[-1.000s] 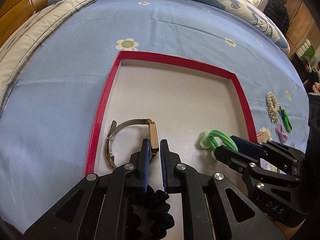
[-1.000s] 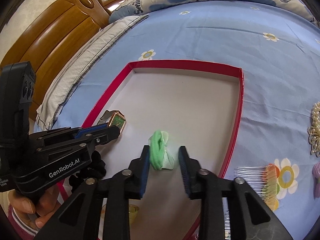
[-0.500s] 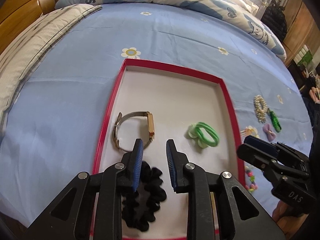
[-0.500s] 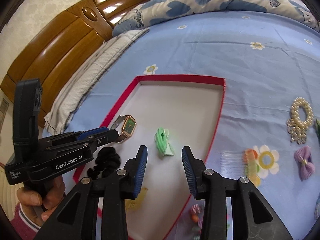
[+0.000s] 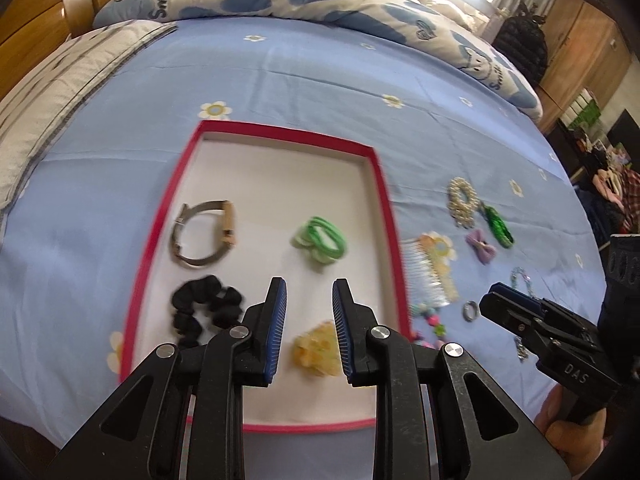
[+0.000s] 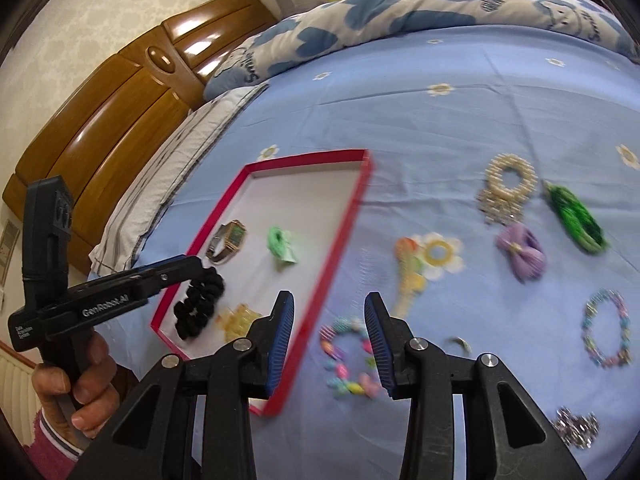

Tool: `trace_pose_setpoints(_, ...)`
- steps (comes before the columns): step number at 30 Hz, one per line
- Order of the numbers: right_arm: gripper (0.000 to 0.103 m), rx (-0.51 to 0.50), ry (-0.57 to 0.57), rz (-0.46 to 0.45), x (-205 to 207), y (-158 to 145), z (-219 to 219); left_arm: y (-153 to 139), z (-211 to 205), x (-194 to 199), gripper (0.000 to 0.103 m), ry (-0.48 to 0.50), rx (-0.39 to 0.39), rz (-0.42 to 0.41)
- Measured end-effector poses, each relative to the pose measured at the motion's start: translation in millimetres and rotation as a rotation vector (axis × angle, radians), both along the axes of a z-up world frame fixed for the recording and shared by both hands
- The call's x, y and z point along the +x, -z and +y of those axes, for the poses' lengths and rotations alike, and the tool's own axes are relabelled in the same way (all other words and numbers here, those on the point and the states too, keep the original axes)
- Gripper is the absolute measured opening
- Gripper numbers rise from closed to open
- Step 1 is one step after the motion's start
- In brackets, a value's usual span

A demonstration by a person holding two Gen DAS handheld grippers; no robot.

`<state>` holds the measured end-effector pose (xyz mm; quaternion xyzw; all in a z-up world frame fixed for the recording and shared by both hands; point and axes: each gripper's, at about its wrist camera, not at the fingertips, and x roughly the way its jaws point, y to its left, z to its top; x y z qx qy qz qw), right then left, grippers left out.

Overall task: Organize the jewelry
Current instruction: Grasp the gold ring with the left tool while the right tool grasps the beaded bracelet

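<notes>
One red tray (image 5: 385, 200) ahead of both empty, spread grippers, left gripper (image 5: 308, 330) and right gripper (image 6: 328, 344), holding one watch (image 5: 204, 236), one green tie (image 5: 320, 240), one black scrunchie (image 5: 204, 308), one yellow clip (image 5: 316, 350) just beyond left tips.

A red-rimmed tray (image 5: 384, 216) is seen on the blue bed (image 5: 320, 76), with a watch (image 5: 204, 236), green hair tie (image 5: 320, 240), black scrunchie (image 5: 204, 308) and yellow clip (image 5: 316, 350) inside. The left gripper (image 5: 308, 332) is held open and empty above.
</notes>
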<state>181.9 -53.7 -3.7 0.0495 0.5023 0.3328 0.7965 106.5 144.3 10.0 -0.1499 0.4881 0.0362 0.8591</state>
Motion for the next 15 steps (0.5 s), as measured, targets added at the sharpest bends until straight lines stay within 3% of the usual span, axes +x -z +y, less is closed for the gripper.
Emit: trace_pose_setpoints(15, 0.043, -0.024, 0.192, 0.017, -9.3, 8.2, -103.3, -1.3, -71.4, 11.7, 0.027, 0.141, -0.006, 0.005)
